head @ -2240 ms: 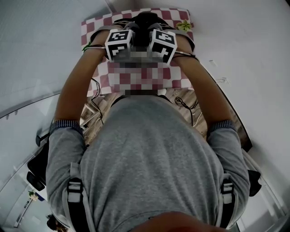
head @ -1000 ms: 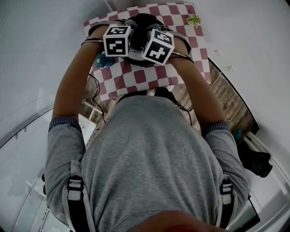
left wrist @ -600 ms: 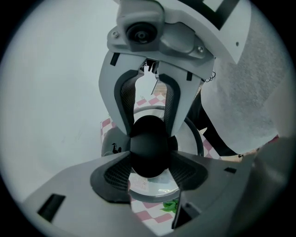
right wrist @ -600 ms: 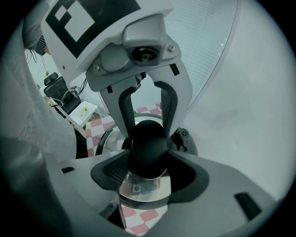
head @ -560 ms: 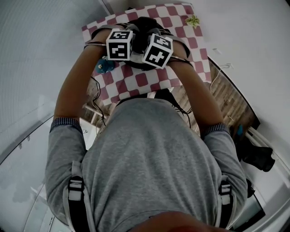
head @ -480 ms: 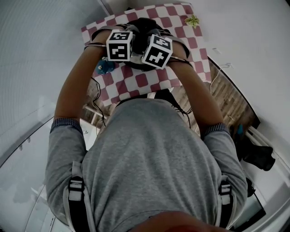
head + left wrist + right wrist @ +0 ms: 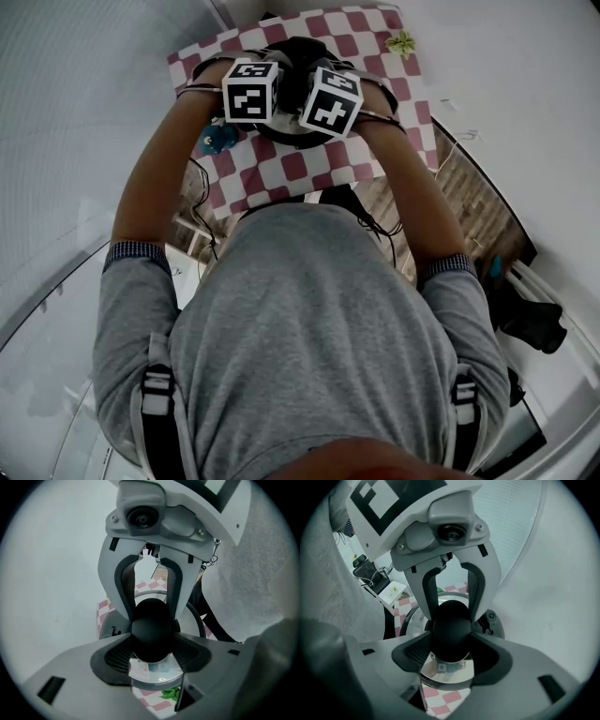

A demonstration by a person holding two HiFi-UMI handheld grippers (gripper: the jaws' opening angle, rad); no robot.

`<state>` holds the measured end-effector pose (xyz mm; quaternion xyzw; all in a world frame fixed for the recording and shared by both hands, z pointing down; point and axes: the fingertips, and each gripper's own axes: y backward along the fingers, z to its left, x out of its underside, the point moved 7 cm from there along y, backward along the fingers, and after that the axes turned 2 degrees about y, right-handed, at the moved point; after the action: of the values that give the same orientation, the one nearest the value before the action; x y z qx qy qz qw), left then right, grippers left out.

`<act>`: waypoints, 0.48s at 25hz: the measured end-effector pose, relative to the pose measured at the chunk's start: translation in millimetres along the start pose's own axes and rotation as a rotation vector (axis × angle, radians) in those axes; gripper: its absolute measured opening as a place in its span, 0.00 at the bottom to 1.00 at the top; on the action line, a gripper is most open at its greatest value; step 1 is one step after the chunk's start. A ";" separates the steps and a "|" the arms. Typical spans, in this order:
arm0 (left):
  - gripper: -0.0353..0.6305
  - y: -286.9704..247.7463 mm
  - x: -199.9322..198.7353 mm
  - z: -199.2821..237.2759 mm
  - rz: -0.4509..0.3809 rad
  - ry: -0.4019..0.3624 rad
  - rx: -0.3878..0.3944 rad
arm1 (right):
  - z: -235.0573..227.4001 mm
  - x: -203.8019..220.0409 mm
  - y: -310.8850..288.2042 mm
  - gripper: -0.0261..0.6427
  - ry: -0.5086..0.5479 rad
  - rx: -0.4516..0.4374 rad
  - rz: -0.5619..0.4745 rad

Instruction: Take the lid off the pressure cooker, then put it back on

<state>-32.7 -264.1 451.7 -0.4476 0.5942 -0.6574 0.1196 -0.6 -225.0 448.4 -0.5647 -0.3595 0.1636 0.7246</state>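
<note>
Currently: pressure cooker [image 7: 298,49] at 12 o'clock on the counter [image 7: 281,173], lid [image 7: 157,674] seemingly seated, black knob [image 7: 151,623] clamped by left tool [image 7: 151,644], jaws just eased slightly wider, and right tool [image 7: 450,644]; lift-off or refit stage undetermined.

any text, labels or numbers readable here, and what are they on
Nothing here can be read as text.
Print on the sticker on the pressure cooker lid: too blurred to read.
Faces of the marker cubes: black-and-white square patterns only, no letters or numbers.
</note>
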 end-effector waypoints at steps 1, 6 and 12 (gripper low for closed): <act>0.49 0.2 -0.8 0.3 0.004 0.005 0.003 | -0.4 0.3 0.0 0.45 0.016 -0.008 -0.004; 0.49 1.1 -1.5 0.7 0.012 0.037 -0.003 | -2.3 1.0 -0.8 0.45 0.067 -0.040 -0.038; 0.49 0.8 -2.5 1.1 0.019 0.095 -0.013 | -4.7 0.3 -4.0 0.47 0.134 -0.080 -0.038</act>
<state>-30.7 -263.4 449.8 -0.4111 0.6078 -0.6727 0.0947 2.3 -229.3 451.7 -0.5959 -0.3274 0.0971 0.7269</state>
